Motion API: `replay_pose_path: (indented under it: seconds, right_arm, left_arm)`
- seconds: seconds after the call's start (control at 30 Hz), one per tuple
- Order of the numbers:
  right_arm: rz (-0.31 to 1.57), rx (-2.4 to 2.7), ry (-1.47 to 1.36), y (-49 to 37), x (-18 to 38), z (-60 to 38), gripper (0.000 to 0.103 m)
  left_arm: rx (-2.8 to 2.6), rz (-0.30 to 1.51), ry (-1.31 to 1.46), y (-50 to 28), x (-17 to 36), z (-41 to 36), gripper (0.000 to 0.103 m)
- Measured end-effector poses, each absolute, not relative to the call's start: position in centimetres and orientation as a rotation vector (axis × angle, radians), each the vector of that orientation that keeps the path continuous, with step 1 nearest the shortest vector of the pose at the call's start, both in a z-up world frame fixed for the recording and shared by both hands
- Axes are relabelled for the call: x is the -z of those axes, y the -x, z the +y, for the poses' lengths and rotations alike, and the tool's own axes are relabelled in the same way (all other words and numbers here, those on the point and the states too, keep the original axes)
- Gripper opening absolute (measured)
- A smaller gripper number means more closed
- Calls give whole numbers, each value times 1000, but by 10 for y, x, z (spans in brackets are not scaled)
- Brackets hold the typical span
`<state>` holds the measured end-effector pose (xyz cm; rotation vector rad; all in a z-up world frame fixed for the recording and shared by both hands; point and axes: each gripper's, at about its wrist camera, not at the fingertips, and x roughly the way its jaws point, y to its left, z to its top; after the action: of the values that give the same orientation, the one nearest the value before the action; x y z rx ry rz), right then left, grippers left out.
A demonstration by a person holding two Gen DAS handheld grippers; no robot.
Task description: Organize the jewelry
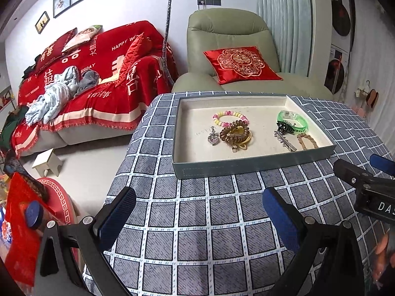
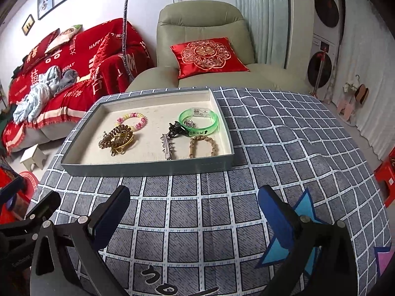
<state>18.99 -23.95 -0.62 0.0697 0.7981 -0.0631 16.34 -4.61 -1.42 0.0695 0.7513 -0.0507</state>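
Checked cloth [image 2: 271, 148]: grey-blue grid, covers the whole table; tray sits on it, far side from both grippers.
Tray [image 1: 246, 166]: shallow, grey walls, cream lining. All jewelry in view lies inside it.
Progress: looks close to done. No loose piece visible on the cloth outside the tray. What may be left is sorting within the tray, since pieces overlap.
Green bangle [image 2: 200, 120]: tray's far-right area; a small silvery piece sits inside its ring, too small to identify.
Coil tie [image 1: 234, 133]: brown spiral, tray centre, tangled with a gold clip.
Bead bracelet [image 1: 230, 119]: pink and yellow, just behind the coil tie, touching it.
Braided band [image 2: 203, 145]: tan, tray's near-right corner.
Black claw clip [image 2: 176, 129]: touching the bangle's left edge.
Silver clip [image 2: 166, 146]: leaf-shaped, between coil tie and braided band.
Pendant [image 1: 212, 138]: small, silvery, just left of the coil tie; hidden in the right view.
Left gripper [image 1: 197, 212]: jaws wide apart, empty, over the cloth near side of the tray.
Right gripper [image 2: 195, 212]: jaws wide apart, empty, also near side of the tray.
Obstructions: none between the grippers and the tray; only the tray's near wall to clear.
Around: blue star sticker [image 2: 306, 204] on the cloth by the right gripper; green armchair [image 2: 202, 24] behind the tray.
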Motion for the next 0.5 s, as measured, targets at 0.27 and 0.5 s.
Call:
replay_pose_path:
  seconds: [0.27, 0.5]
  right_arm:
    - [789, 68, -60, -187, 3, -238, 103]
    - [781, 65, -48, -186, 1, -236, 103]
  left_arm:
    - [49, 754, -74, -162, 14, -47, 103]
    - [48, 753, -75, -162, 13, -47, 103]
